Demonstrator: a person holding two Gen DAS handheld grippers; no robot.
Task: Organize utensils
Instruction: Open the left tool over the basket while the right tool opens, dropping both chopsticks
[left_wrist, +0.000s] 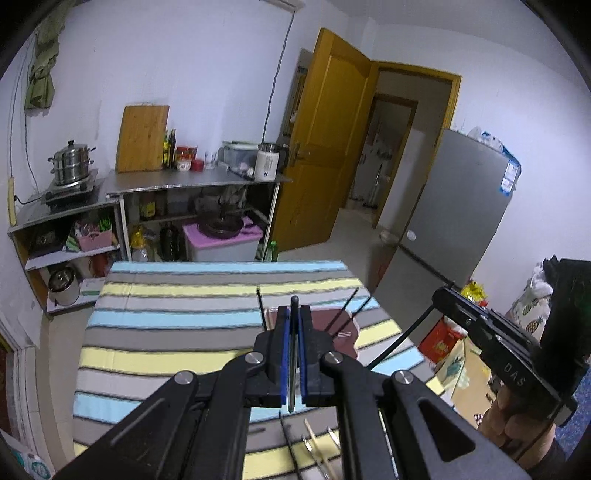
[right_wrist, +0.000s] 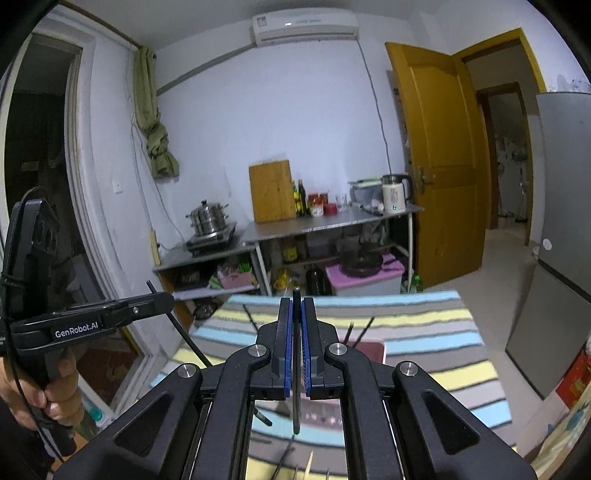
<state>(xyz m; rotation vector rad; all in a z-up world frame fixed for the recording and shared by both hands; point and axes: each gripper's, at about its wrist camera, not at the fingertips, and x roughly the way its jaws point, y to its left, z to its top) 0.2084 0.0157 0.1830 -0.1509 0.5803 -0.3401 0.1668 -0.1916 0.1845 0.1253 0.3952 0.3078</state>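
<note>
Chopsticks — one clenched in left gripper (left_wrist: 294, 325), one in right gripper (right_wrist: 296, 325) — two held.

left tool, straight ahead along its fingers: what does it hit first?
Probably the maroon holder on the striped cloth, just past the left tool, which is shut on a black chopstick. Depth is unclear; it could pass over.

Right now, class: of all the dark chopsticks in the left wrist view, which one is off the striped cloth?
The chopstick clamped upright between the left gripper fingers; the others lean in the maroon holder or lie on the cloth.
</note>
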